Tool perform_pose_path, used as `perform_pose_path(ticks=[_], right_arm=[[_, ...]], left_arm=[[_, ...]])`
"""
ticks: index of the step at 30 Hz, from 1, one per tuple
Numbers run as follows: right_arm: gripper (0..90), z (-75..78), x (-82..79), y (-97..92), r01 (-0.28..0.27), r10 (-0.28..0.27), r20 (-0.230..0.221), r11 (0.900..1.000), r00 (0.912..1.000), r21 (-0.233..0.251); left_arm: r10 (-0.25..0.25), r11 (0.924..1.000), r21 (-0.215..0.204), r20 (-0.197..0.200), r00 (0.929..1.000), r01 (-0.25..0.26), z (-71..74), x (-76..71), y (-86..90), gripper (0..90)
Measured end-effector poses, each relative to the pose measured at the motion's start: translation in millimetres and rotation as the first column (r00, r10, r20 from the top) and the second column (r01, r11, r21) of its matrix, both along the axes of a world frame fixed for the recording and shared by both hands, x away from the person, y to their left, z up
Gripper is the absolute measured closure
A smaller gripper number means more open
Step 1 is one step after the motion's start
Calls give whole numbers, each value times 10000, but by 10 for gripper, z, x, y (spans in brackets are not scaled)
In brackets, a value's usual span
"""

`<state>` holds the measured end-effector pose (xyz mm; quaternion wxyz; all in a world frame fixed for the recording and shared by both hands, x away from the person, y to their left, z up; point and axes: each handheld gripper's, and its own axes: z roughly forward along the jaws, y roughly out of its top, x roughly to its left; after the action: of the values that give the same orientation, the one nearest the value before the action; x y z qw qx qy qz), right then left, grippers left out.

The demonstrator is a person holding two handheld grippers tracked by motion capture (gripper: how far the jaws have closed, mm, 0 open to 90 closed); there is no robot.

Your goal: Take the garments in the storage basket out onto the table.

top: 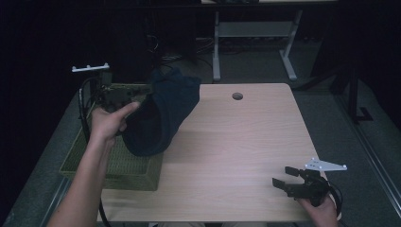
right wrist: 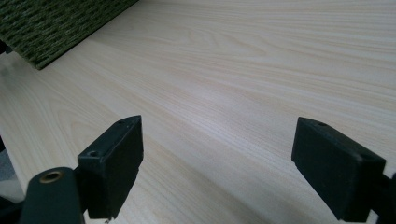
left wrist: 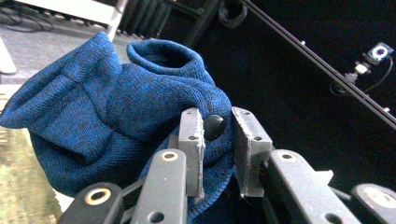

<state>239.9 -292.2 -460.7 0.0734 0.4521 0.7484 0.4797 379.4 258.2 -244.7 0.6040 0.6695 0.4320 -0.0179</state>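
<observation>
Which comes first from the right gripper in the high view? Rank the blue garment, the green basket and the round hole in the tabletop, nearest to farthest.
Measured from the right gripper at the table's near right corner:
1. Round hole, toward the far edge of the table.
2. Green basket, at the near left; its closest corner is nearly as close as the hole, so these two are almost a tie.
3. Blue garment, held up at the far left over the basket.

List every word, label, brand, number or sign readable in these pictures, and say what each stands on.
None: no readable text anywhere.
The blue garment held by the left gripper has a dark button but no visible label or print.
The green basket, the wooden table and the right gripper carry no lettering.
The small device in the dark background of the left gripper view is too small to read.
</observation>
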Motion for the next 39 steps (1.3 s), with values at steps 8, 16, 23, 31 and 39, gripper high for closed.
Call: perform_pose_path(ticks=[8, 16, 23, 31, 39], right_arm=[[163, 11, -15, -14, 24, -24, -6, 10000, 10000, 79], [163, 23, -25, -25, 57, -58, 45, 9999, 10000, 134], [163, 15, -27, -25, 20, -21, 60, 9999, 10000, 157], [163, 8, -31, -26, -29, 28, 38, 9998, 10000, 173], [163, 13, -39, -31, -59, 58, 71, 9998, 10000, 179]], left_arm=[[-405, 9992, -20, -25, 9992, 405, -43, 14, -220, 751], [-819, 9966, -21, 20, 9966, 819, -77, 17, -443, 750], [-1096, 9940, 31, -79, 9939, 1096, -150, 39, -624, 750], [-1431, 9897, 20, -187, 9895, 1431, -213, 61, -814, 750], [-1666, 9860, 66, -230, 9858, 1668, -247, 65, -997, 750]])
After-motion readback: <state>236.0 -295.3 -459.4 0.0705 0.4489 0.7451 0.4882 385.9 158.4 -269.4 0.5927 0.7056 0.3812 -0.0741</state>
